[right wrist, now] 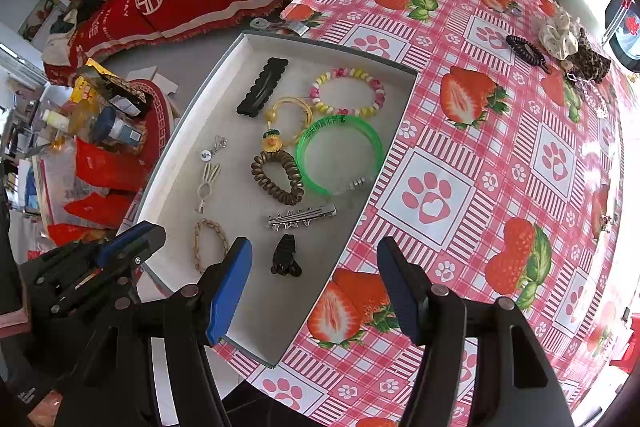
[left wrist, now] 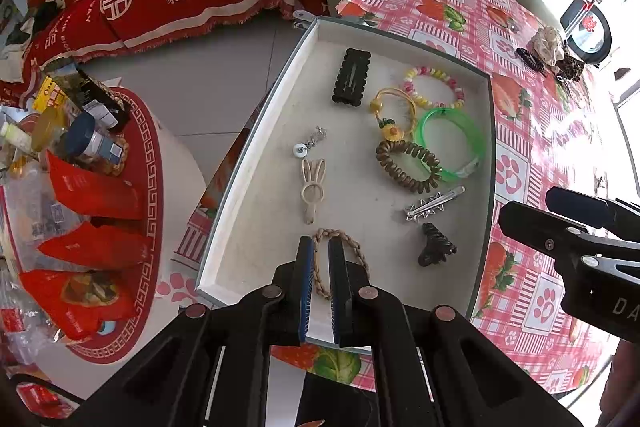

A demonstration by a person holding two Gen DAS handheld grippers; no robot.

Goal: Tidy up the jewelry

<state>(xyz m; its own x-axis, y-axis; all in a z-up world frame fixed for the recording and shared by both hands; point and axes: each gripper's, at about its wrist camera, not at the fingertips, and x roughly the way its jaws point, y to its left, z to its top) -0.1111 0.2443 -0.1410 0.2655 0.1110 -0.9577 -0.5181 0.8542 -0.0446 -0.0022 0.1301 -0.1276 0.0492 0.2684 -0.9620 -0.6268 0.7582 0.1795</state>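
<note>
The left tongs (left wrist: 320, 247) are together and empty above the braided band (left wrist: 340, 259) in the tray (left wrist: 256, 155). The right tongs (right wrist: 314, 247) stand apart, empty. Scrunchies (right wrist: 560, 39) remain on the worktop (right wrist: 500, 187); a careless reach could knock the tray's overhanging corner.

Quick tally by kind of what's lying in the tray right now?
Hair clips: 4, black snap clip, rabbit clip, silver spiked clip, black claw clip
Bracelets/bangles: 3, beaded, green, braided
Hair ties: 2, yellow, brown coil
Small silver charm: 1
Total: 10
</note>
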